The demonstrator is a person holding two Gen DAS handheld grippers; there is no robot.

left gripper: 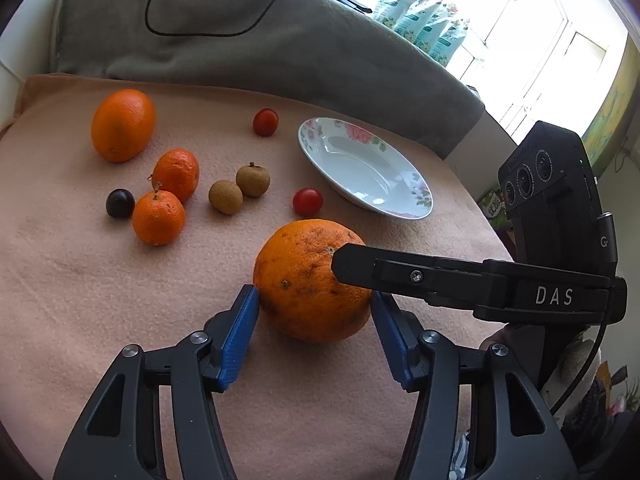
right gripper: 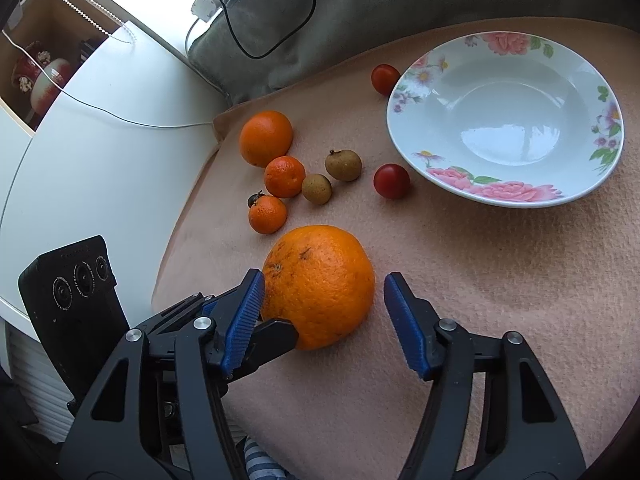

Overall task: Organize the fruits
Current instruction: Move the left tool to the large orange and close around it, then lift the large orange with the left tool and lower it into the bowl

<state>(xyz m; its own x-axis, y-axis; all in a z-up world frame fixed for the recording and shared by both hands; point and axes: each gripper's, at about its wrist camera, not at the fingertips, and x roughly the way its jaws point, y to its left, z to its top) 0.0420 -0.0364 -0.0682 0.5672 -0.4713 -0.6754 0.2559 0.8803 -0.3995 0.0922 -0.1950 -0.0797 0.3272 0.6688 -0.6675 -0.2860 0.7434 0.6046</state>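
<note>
Left tool (left gripper: 316, 300): closing on orange (left gripper: 314, 280), pads seemingly touching.
Right tool (right gripper: 324, 304): spread, gripping nothing.
Orange: firm, round, rolling easily; gripping mid-sides.

A lived-in home. A peach blanket (left gripper: 120, 300) covers the surface, a grey throw (left gripper: 260, 48) lies bunched along the top, a sunlit window (left gripper: 540, 40) fills the upper right, and a flowered bowl (right gripper: 592, 152) sits among fruit.

Black left gripper (left gripper: 316, 300); ribbed blue pads (left gripper: 240, 336); silver screws; right gripper (right gripper: 324, 308) alike.
</note>
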